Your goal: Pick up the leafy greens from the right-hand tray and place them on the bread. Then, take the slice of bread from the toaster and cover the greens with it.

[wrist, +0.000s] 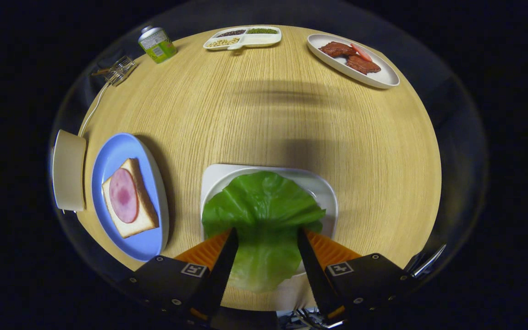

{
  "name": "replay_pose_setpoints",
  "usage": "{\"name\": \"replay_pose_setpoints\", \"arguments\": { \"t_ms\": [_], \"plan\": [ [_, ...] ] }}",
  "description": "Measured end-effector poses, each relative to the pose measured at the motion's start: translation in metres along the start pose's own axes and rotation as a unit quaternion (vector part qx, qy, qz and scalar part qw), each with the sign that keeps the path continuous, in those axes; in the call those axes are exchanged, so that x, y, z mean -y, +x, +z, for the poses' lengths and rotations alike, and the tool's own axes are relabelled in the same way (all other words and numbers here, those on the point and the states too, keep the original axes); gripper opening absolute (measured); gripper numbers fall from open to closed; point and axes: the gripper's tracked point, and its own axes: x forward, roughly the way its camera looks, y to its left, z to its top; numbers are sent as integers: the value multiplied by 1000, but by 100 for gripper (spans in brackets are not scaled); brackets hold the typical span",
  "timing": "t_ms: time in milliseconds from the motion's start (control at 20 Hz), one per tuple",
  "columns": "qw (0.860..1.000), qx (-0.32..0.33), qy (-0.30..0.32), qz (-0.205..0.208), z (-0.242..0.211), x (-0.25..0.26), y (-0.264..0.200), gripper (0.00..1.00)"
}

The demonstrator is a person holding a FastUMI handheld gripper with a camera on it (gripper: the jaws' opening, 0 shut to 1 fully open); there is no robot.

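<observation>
**Open table ahead, clutter round the rim**

The gripper (264, 238) stands with fingers spread either side of the greens (264, 215) on the white tray (328, 192). Beyond them the table (282, 119) lies bare through the middle. To the left sits the blue plate (149, 247) with bread (142, 215) and ham (123, 195), the toaster (68, 169) just past it. Far off stand a can (156, 43), a divided dish (243, 37) and a meat plate (383, 78).

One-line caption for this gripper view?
Gripper open, fingers astride a lettuce leaf on a white tray; beside it, ham-topped bread on a blue plate.
</observation>
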Motion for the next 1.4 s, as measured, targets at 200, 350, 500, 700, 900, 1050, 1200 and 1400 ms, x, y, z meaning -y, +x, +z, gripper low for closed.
{"name": "replay_pose_setpoints", "arguments": {
  "t_ms": [200, 350, 500, 700, 900, 1050, 1200, 1400],
  "plan": [
    [1000, -1, 1, 1, 1, 0, 0, 77],
    [1000, -1, 5, 0, 2, 5, 1, 71],
    [999, 5, 32, -3, 3, 13, 1, 51],
    [999, 12, 43, -4, 5, 14, 1, 18],
    [998, 48, 47, -10, 6, 13, 0, 8],
    [997, 61, 57, -3, 3, 10, -2, 4],
    [993, 63, 94, 34, 3, -3, -13, 2],
    [990, 79, 103, 62, 3, -23, -38, 2]
  ]
}}
